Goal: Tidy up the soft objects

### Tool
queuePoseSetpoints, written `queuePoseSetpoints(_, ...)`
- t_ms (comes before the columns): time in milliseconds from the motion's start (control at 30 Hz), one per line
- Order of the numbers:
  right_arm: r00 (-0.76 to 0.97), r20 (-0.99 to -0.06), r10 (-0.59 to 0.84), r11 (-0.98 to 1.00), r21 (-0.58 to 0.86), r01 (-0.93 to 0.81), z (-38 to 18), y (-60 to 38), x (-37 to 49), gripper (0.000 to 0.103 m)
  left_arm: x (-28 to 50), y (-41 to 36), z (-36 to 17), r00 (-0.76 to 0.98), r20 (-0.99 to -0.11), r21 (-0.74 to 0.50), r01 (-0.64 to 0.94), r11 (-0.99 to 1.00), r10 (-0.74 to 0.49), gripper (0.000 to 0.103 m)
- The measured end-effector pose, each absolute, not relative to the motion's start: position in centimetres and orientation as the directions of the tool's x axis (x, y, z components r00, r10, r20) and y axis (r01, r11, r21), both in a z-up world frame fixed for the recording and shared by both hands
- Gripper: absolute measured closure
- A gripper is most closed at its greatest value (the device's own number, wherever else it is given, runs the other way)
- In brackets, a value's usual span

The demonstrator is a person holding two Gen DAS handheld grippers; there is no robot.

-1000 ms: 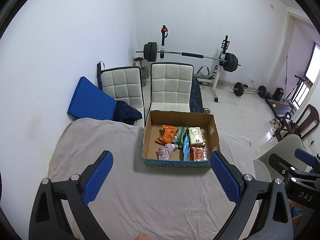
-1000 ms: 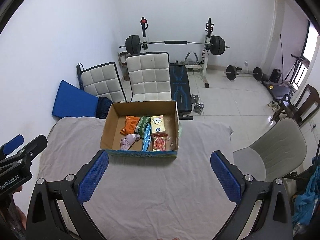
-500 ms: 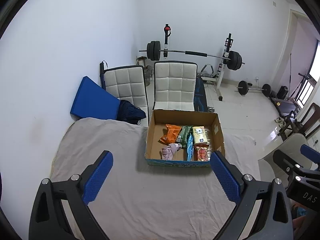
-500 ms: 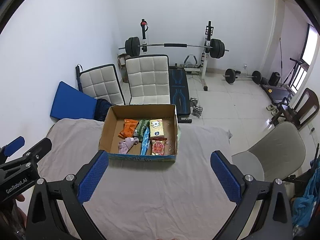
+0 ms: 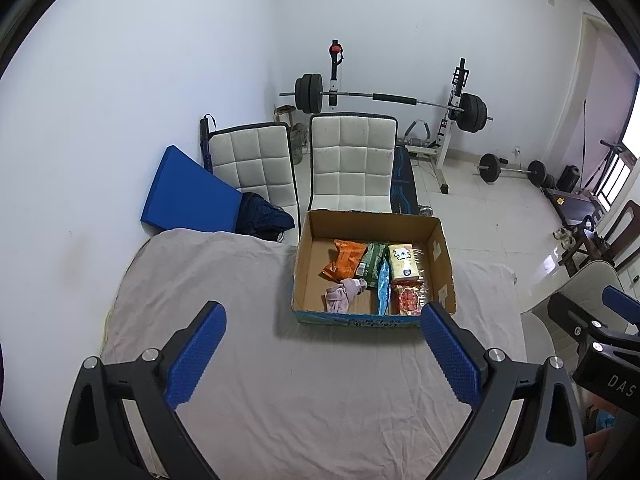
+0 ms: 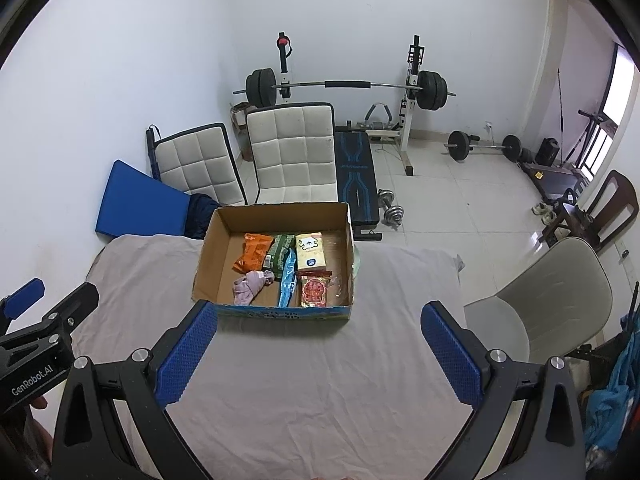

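A cardboard box point(image 5: 304, 268) point(image 6: 208, 256) stands on the cloth-covered table point(image 5: 224, 280) point(image 6: 304, 380). Inside lie an orange snack bag point(image 5: 346, 258) point(image 6: 254, 254), a green packet point(image 5: 372, 258) point(image 6: 280, 252), a blue packet point(image 5: 383, 292) point(image 6: 287, 282), a yellow tissue pack point(image 5: 402, 260) point(image 6: 310, 254), a red packet point(image 5: 408, 300) point(image 6: 315, 291) and a crumpled pink cloth point(image 5: 342, 294) point(image 6: 250, 284). My left gripper point(image 5: 324, 350) is open and empty, well short of the box. My right gripper point(image 6: 320, 350) is open and empty, near the box's front wall.
Two white padded chairs point(image 5: 352, 160) point(image 5: 256, 168) stand behind the table, with a blue mat point(image 5: 184, 196) against the wall. A grey chair point(image 6: 552, 288) stands at the table's right. A barbell rack point(image 6: 344, 88) and weights are at the back.
Both grippers have drawn back and risen a little, so the box looks slightly smaller and farther. Both stay open and empty.
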State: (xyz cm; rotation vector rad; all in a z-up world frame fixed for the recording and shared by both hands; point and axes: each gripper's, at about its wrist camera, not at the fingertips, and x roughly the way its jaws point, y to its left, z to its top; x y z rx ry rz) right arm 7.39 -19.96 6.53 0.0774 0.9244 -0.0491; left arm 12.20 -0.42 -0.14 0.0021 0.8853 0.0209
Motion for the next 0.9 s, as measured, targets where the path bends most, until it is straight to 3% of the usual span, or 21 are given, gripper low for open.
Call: queuePoseSetpoints(900,0.598,-0.801,-0.012,0.994,0.057,0.097,6.12,-20.52,7.65,0.000,12.61,-0.90,0.35,0.647,-0.763,0.002,0.011,1.000,-0.005,0.003)
